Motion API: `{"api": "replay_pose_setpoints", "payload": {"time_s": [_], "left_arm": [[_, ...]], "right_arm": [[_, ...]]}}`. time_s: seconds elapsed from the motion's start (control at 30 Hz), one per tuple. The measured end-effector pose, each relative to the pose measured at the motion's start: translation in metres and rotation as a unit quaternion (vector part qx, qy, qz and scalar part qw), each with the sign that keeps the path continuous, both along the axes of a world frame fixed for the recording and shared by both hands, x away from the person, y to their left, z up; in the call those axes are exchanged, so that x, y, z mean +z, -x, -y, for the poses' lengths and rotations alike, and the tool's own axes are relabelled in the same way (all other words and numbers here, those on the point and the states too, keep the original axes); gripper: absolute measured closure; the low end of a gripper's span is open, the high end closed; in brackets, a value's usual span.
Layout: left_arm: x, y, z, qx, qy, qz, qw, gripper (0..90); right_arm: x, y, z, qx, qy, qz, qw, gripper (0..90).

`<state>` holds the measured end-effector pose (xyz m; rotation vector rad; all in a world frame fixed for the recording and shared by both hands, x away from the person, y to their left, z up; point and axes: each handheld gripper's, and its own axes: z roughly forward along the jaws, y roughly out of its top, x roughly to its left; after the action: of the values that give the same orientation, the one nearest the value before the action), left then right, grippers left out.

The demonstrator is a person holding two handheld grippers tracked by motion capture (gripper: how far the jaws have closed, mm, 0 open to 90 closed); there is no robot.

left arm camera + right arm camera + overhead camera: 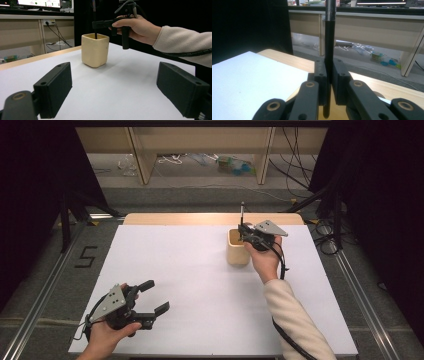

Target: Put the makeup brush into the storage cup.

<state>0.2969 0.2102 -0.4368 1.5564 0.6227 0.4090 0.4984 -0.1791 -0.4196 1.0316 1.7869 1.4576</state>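
Observation:
A cream square cup (238, 251) (95, 50) stands on the white table sheet (190, 285), right of centre toward the back. A thin black pen (242, 216) (329, 50) stands upright with its lower end inside the cup. My right gripper (243, 233) (329, 82) is held over the cup's rim and is shut on the pen's shaft; it also appears far off in the left gripper view (100, 24). My left gripper (154, 296) (120, 92) rests near the table's front left corner, open, nothing between its black pads (53, 87).
A bare wooden strip (210, 218) runs along the table's back edge. Beyond it are a wooden bench frame (145, 160), cables and clutter on the floor. Metal rails (45, 295) flank the table. The white sheet is bare between my left gripper and the cup.

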Motion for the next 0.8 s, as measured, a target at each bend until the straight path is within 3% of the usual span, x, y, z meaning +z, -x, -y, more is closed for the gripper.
{"api": "replay_pose_setpoints", "payload": {"time_s": [0.8], "left_arm": [[-0.0004, -0.0001, 0.0004, -0.001, 0.0, -0.001, 1.0, 12.9]], "right_arm": [[-0.0043, -0.0001, -0.002, 0.003, 0.007, -0.009, 0.9999, 83.9]]}}
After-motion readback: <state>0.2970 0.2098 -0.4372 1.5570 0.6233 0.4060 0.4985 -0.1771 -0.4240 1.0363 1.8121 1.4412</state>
